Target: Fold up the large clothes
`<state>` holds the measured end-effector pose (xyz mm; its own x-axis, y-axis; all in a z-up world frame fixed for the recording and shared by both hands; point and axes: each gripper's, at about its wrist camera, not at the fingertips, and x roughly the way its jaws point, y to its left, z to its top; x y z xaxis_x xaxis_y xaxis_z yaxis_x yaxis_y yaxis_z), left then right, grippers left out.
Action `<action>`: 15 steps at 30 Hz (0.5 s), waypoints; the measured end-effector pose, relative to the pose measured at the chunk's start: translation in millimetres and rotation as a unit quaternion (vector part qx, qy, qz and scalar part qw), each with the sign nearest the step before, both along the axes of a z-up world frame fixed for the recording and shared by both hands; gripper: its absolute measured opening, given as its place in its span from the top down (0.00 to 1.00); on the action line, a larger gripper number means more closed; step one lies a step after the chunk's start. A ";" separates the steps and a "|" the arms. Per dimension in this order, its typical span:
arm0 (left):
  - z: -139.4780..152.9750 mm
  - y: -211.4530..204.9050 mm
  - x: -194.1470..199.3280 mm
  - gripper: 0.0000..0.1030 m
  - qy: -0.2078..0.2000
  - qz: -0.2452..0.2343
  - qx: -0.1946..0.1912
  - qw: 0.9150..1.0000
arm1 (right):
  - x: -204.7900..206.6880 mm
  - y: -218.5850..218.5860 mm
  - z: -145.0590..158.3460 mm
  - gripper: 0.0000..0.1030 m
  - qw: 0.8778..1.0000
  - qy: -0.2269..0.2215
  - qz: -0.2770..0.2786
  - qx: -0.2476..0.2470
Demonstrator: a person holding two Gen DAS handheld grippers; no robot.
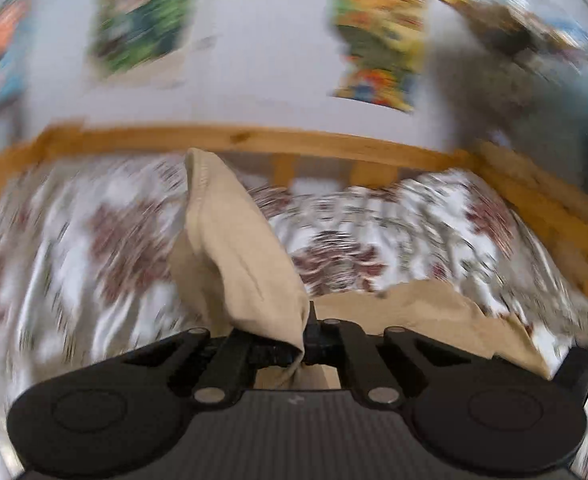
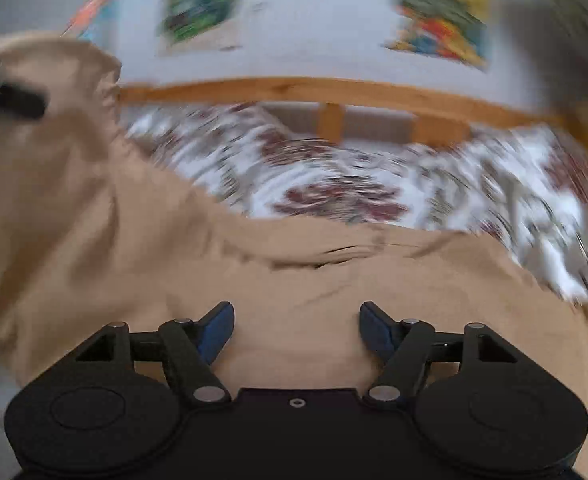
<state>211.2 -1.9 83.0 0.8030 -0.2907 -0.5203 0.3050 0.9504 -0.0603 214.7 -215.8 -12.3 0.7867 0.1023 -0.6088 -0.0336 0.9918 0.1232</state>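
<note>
A large tan garment (image 2: 278, 296) lies on a bed with a floral cover. My left gripper (image 1: 302, 346) is shut on a fold of the tan garment (image 1: 238, 256), whose hemmed end stands up in front of the fingers. My right gripper (image 2: 296, 330) is open and empty just above the tan cloth, its blue-padded fingertips (image 2: 214, 334) wide apart. In the right wrist view the cloth rises at the far left, where the dark left gripper (image 2: 10, 98) holds it up. Both views are blurred by motion.
The floral bed cover (image 2: 354, 184) spreads beyond the garment. A wooden bed rail (image 1: 294, 144) runs across the back and down the right side (image 1: 554, 220). Colourful posters (image 1: 378, 36) hang on the pale wall behind.
</note>
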 end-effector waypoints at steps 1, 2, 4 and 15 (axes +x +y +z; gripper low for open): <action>8.3 -14.7 2.1 0.99 -0.006 -0.024 0.024 0.999 | 2.0 -11.6 10.1 0.30 1.000 0.009 -0.020 0.022; 14.3 -28.3 3.8 0.99 -0.008 -0.048 0.043 0.998 | 3.6 -27.2 22.1 0.29 0.998 0.018 -0.035 0.055; 21.6 -57.7 5.2 0.99 -0.008 -0.093 0.085 0.992 | 2.9 -58.8 38.3 0.26 0.991 0.034 -0.057 0.119; -24.7 -151.4 -13.5 0.99 0.060 -0.226 0.112 0.966 | -39.5 -205.3 20.4 0.06 0.869 0.093 -0.189 0.449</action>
<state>197.8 -153.3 58.3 0.5503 -0.4676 -0.6918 0.6958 0.7147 0.0705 175.3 -421.1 8.1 0.7640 0.3576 -0.5370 0.3758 0.4299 0.8209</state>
